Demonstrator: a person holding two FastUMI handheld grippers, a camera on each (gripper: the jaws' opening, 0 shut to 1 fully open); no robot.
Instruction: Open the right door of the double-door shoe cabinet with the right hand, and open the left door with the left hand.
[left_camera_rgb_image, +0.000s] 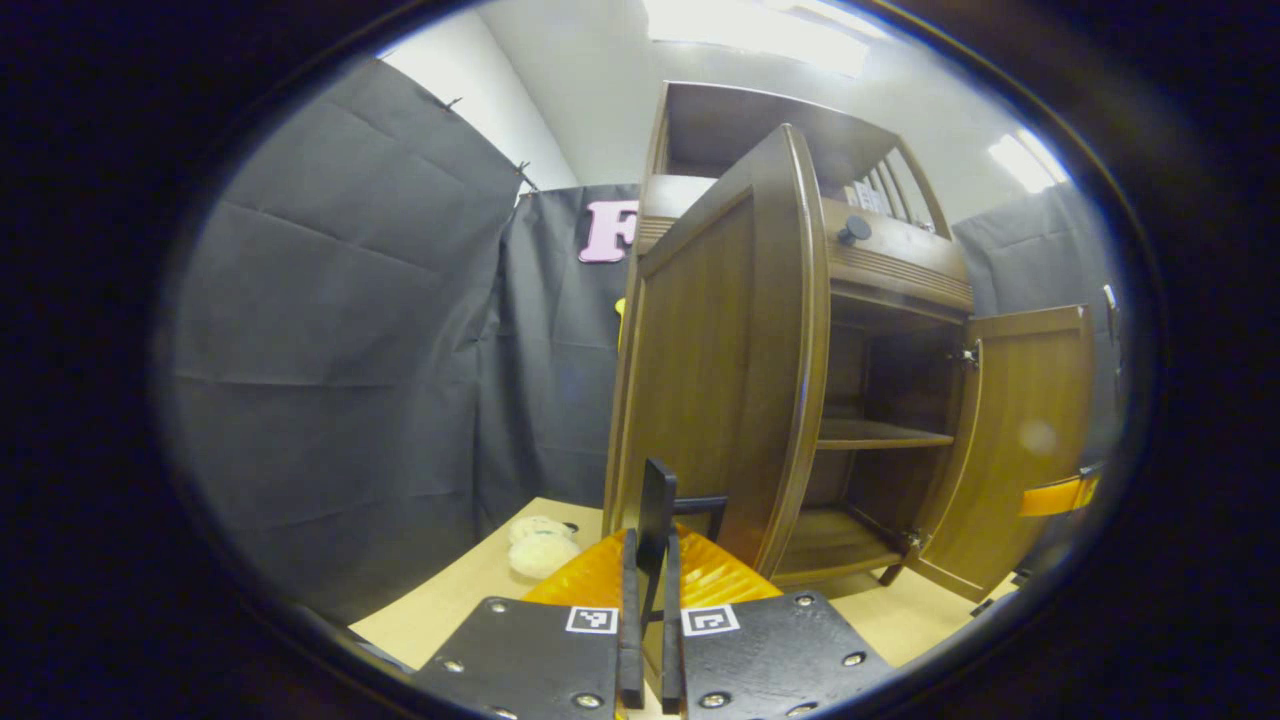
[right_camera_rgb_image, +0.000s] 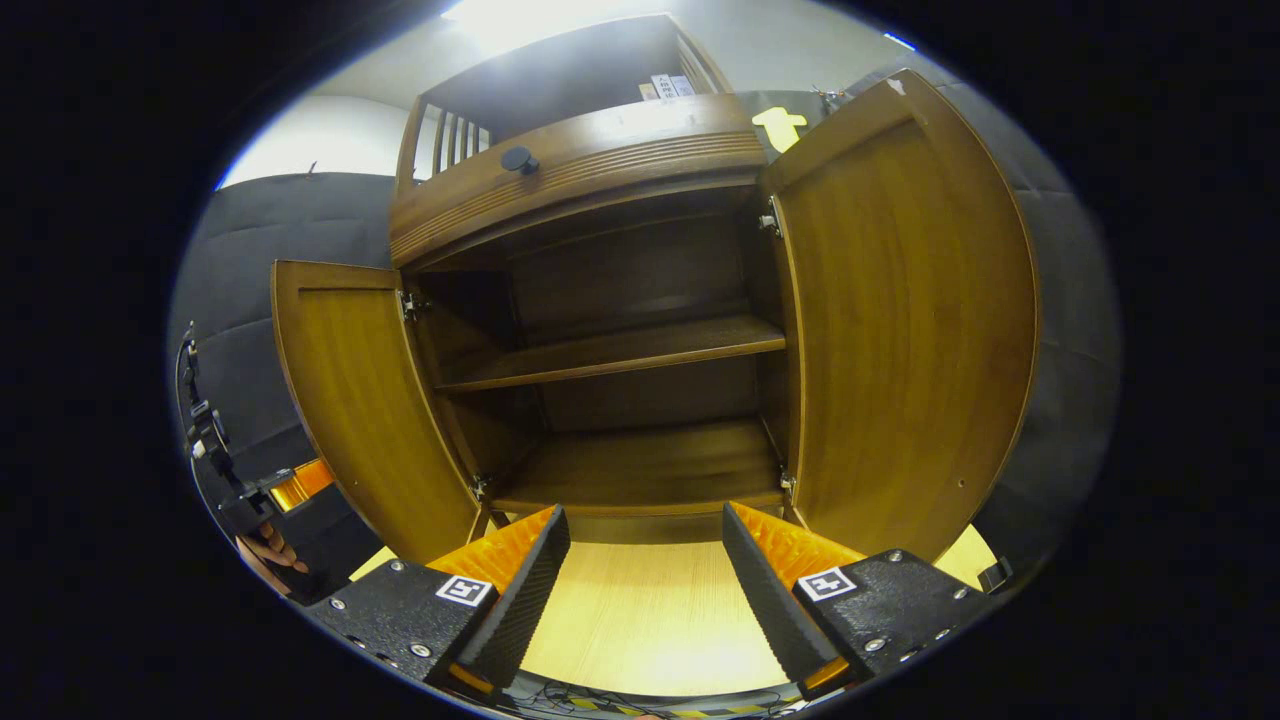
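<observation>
The wooden shoe cabinet (right_camera_rgb_image: 600, 150) stands with both doors swung wide. In the left gripper view the left door (left_camera_rgb_image: 720, 360) rises just ahead, outer face toward me. My left gripper (left_camera_rgb_image: 650, 545) is shut on that door's thin black handle (left_camera_rgb_image: 657, 500), which stands up between the fingers. In the right gripper view the left door (right_camera_rgb_image: 360, 400) and the right door (right_camera_rgb_image: 900, 320) frame the bare inner shelf (right_camera_rgb_image: 620, 350). My right gripper (right_camera_rgb_image: 645, 515) is open in front of the cabinet's floor, holding nothing. The right door (left_camera_rgb_image: 1020, 440) also shows in the left gripper view.
The cabinet stands on a light wooden tabletop (right_camera_rgb_image: 650, 610). Pale round plush things (left_camera_rgb_image: 540, 545) lie on it left of the cabinet. A black knob (right_camera_rgb_image: 518, 158) sits on the drawer above the doors. A hand holds the left gripper (right_camera_rgb_image: 250, 500) beside the left door.
</observation>
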